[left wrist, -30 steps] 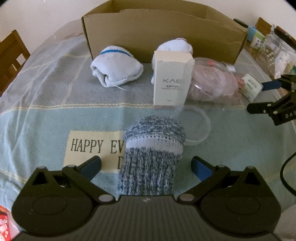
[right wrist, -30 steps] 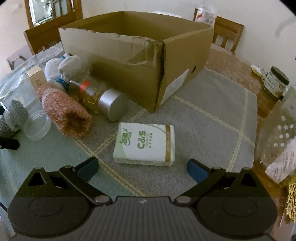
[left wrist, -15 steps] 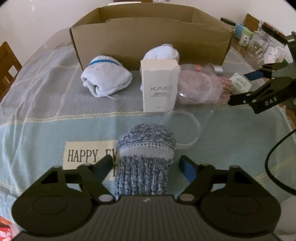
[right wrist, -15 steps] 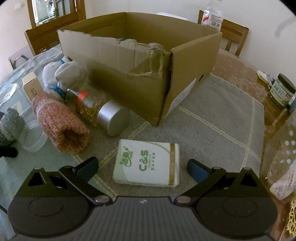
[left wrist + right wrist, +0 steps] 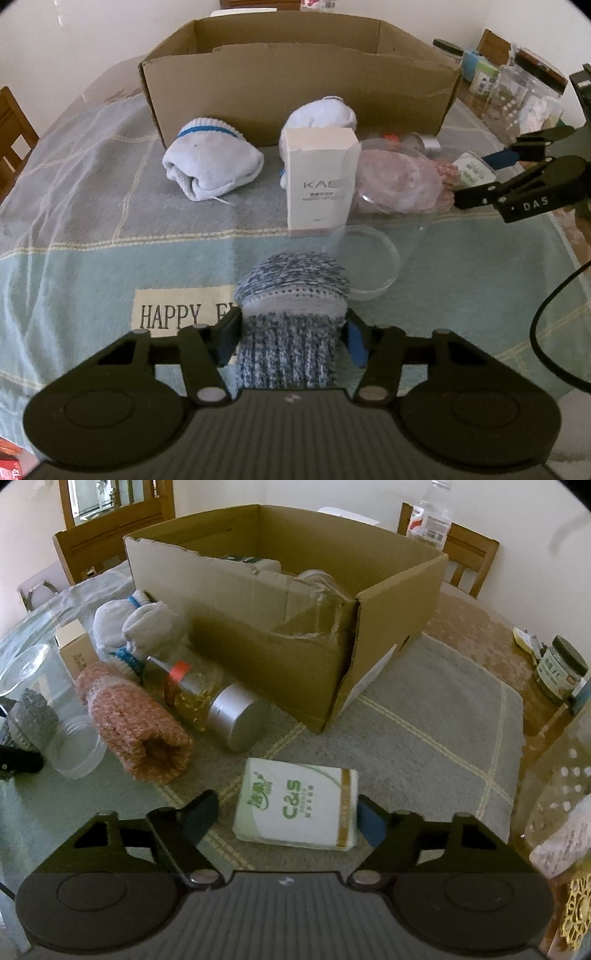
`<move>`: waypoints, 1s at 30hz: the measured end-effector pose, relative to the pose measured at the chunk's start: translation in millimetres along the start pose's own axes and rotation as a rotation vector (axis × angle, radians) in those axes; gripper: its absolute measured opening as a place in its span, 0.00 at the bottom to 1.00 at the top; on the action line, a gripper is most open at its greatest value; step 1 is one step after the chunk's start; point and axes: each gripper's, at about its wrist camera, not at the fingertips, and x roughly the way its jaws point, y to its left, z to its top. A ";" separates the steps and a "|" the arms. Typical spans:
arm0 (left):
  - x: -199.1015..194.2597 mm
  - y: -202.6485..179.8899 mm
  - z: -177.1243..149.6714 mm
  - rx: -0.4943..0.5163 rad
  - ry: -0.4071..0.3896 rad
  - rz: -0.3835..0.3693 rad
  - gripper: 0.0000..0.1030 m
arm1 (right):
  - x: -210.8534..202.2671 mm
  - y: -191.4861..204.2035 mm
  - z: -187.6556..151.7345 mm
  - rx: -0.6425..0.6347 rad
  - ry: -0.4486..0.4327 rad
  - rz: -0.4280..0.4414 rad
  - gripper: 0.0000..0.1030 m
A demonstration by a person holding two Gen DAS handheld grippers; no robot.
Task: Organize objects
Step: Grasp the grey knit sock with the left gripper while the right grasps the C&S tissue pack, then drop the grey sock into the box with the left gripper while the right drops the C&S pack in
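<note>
My left gripper [image 5: 291, 341] had just closed its fingers on the blue-and-white rolled sock [image 5: 291, 321], both pads pressed against the ribbed cuff, the sock standing on the bench [image 5: 92, 266] directly between them. I judged the hold at the cuff to be chosen because the roll is firmest there and would lift without unravelling. My right gripper [image 5: 284, 818] had been narrowing about the tissue pack [image 5: 299, 808]: the right finger [image 5: 369, 825] met the pack's edge, while the left finger [image 5: 199, 818] stood just clear of it, so no grip was yet made. The pack lay flat, its short sides toward the fingers, which suited a pinch across its width.

The cardboard box [image 5: 295, 627], the likely destination, stood beyond both sets of fingers. Only the right wrist view looked over its rim and showed items already inside, and it alone revealed the pink knitted sock [image 5: 133, 723] and the jar [image 5: 214, 705] lying on their sides. Only the left wrist view showed the white carton [image 5: 319, 181] upright ahead of my left fingers, and the clear lid [image 5: 365, 262] just beyond the held sock.
</note>
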 end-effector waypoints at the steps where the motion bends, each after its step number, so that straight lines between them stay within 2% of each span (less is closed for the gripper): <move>1: -0.3 0.5 0.7 -0.002 0.001 -0.002 0.53 | -1.0 -0.9 0.3 0.002 0.002 -0.002 0.72; 2: -0.4 1.0 1.3 -0.002 0.003 -0.005 0.52 | -1.7 -1.2 0.7 0.004 0.003 -0.002 0.69; 10: -8.8 3.4 4.7 0.026 0.011 -0.014 0.52 | -10.4 -1.1 3.2 0.008 0.009 -0.003 0.68; 17: -29.3 13.2 15.7 0.050 0.011 -0.021 0.51 | -37.0 -2.4 14.2 -0.031 -0.012 0.010 0.68; 30: -70.5 29.3 70.7 0.090 -0.004 -0.017 0.51 | -93.9 -1.4 57.2 -0.093 -0.110 0.074 0.68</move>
